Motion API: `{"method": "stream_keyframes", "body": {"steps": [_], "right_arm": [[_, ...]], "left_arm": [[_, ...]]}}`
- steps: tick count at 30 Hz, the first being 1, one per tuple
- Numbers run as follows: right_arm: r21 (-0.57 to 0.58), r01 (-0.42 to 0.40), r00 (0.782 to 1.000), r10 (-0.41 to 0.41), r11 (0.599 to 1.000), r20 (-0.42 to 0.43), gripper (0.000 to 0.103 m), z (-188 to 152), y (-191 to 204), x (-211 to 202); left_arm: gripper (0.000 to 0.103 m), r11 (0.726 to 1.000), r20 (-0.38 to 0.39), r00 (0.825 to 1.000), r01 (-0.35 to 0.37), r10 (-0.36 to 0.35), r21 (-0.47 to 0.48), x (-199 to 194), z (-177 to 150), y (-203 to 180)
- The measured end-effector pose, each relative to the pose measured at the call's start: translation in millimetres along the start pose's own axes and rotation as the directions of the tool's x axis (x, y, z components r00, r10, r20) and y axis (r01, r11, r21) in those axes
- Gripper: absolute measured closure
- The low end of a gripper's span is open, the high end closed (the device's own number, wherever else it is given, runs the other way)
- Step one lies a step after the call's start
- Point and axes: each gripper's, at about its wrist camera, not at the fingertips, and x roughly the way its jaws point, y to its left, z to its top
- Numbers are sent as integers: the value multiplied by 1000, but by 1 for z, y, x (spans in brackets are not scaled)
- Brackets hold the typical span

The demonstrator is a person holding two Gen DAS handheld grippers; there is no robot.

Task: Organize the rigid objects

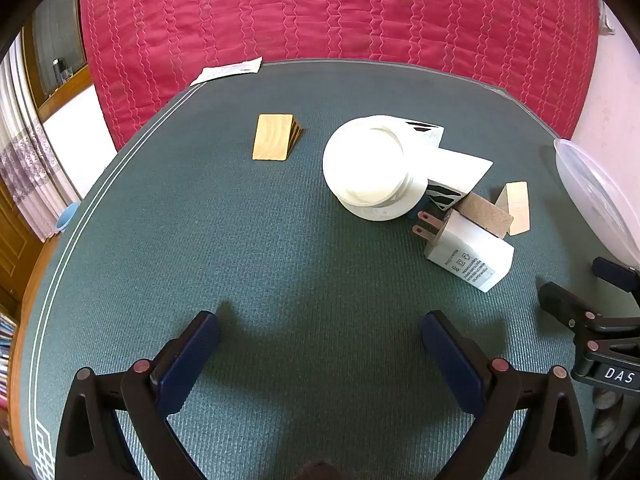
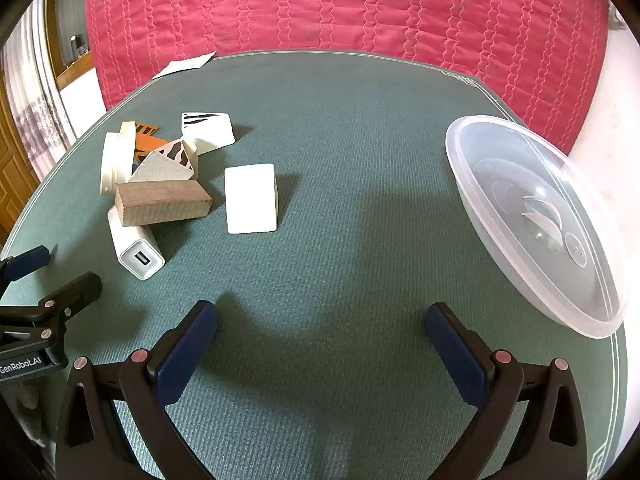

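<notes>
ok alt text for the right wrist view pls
The open right gripper hovers empty over a green table mat. A clear plastic bowl sits right; a white charger, brown block and white wedge cluster left.

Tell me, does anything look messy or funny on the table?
Yes. The brown block lies on top of the white charger in a jumbled pile, and the clear bowl hangs tilted over the table's right edge.
</notes>
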Motion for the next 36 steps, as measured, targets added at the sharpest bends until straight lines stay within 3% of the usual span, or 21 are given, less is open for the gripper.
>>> {"method": "stream_keyframes", "body": {"steps": [36], "right_arm": [[-9,-7,1000,7,1000,-2,0,0,0,0]], "left_arm": [[0,1000,1,1000,0,0,0,0,0,0]]}}
